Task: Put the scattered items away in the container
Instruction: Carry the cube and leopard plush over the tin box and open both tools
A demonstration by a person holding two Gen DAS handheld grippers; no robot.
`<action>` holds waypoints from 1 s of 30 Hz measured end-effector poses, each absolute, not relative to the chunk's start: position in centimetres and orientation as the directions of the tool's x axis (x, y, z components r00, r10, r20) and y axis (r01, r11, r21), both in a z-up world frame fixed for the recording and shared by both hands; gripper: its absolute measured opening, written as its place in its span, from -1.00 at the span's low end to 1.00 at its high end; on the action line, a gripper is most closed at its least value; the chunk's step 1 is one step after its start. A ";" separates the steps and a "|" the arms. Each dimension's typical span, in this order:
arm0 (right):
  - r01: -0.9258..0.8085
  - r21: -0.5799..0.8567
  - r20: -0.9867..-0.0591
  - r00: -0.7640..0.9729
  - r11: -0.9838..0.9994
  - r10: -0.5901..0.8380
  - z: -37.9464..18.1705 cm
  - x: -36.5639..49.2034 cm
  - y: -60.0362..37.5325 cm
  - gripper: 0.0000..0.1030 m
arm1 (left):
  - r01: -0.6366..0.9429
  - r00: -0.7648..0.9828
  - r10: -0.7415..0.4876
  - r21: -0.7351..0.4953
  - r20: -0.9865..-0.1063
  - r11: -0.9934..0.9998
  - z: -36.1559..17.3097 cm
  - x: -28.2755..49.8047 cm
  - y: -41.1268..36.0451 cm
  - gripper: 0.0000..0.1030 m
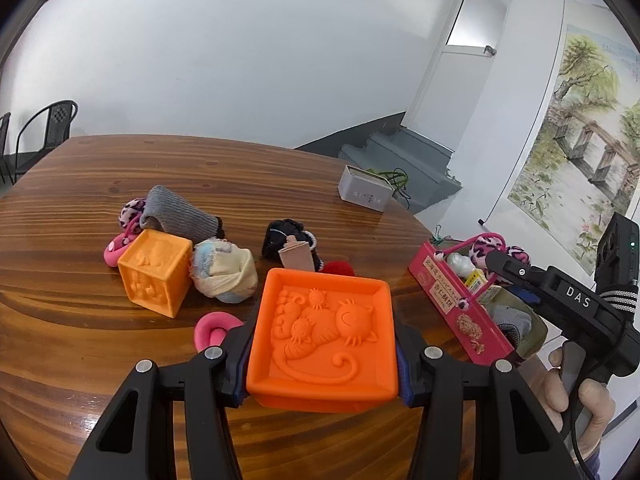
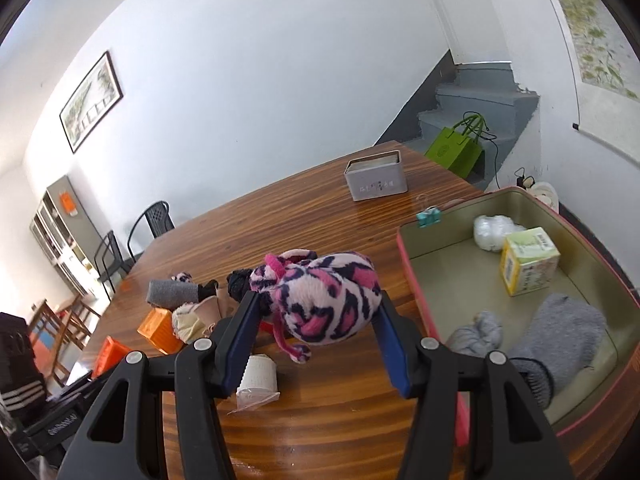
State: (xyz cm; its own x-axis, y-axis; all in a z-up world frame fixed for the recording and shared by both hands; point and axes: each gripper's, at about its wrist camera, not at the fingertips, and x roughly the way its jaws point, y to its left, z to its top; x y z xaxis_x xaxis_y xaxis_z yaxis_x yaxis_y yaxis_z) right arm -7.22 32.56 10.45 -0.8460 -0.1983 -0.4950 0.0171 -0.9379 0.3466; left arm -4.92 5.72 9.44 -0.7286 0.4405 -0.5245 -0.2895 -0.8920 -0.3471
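- Pink tin container carries cream labels with East Asian characters too small to read; the right gripper's black body reads "DAS".
- Left gripper is partly open, its blue pads pressed on both sides of an orange embossed cat block, lifted above the wooden table.
- Right gripper is partly open, clamped on a pink leopard-print plush ball, just left of the container.
- Both point downward; a hand grips the right handle.
- A second orange block lies on the table.
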 end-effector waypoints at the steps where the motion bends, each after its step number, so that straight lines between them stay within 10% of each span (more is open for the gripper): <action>1: 0.013 0.360 -0.488 -0.850 -0.933 -0.200 10.7 -6.9 33.2 0.17 | -0.296 -0.726 0.446 -0.348 -0.523 -0.890 9.6 -4.9 6.1 0.06; 20: -0.187 0.390 -0.450 -0.893 -0.902 -0.009 12.7 -4.7 44.6 0.18 | -0.447 -0.673 0.537 -0.299 -0.509 -0.843 12.4 -5.0 14.9 0.06; 30: -0.222 0.418 -0.481 -0.877 -0.881 -0.007 10.3 -4.6 47.1 0.55 | -0.523 -0.638 0.580 -0.268 -0.507 -0.809 13.9 -6.4 21.0 0.06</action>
